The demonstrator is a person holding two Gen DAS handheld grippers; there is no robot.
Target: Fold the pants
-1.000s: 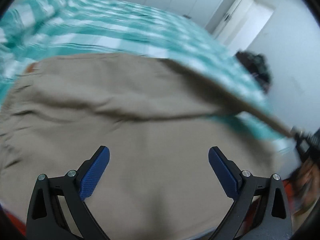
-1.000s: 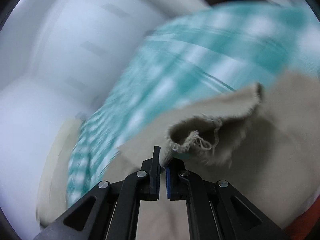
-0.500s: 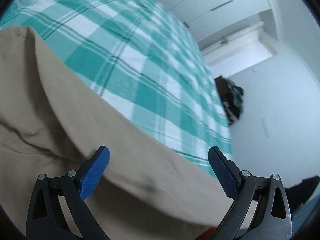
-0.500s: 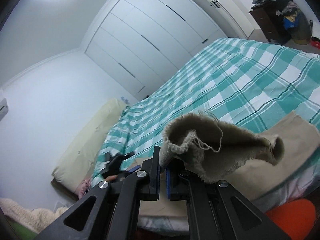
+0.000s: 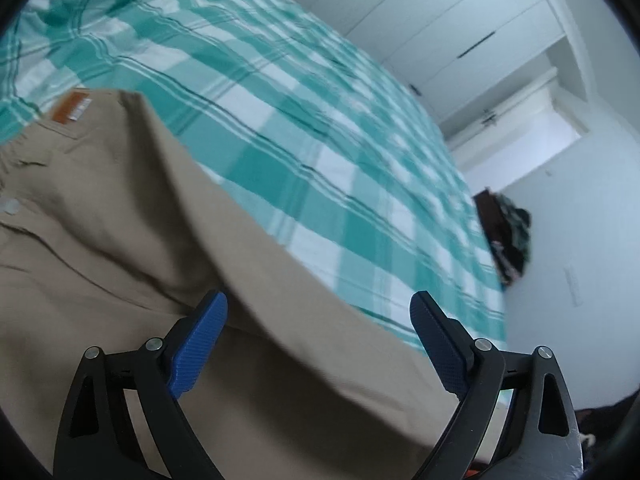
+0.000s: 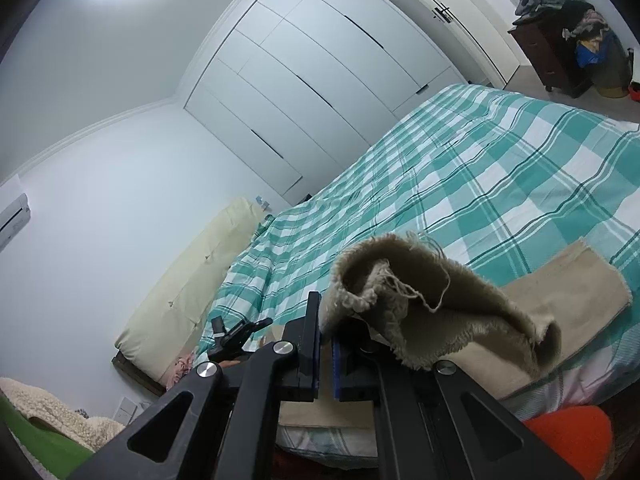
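Checked bedspread point(image 6: 500, 168) under khaki pants point(image 5: 120, 240) — left hand-held gripper point(image 5: 318, 320) wide open, right hand-held gripper point(image 6: 326, 344) pinching their frayed hem point(image 6: 400, 280).

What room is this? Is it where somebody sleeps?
Most likely a bedroom. There is a big bed with a green checked cover, a long cream pillow at its head, and white wardrobe doors along the wall. Tan pants lie on the bed.

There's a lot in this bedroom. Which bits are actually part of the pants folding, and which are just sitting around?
Part of the job:
- khaki pants, lying on the checked bedspread
- frayed leg hem, clamped in the right gripper
- left gripper, open over the pants

Just lying about:
- white wardrobe
- cream pillow
- dark dresser piled with clothes
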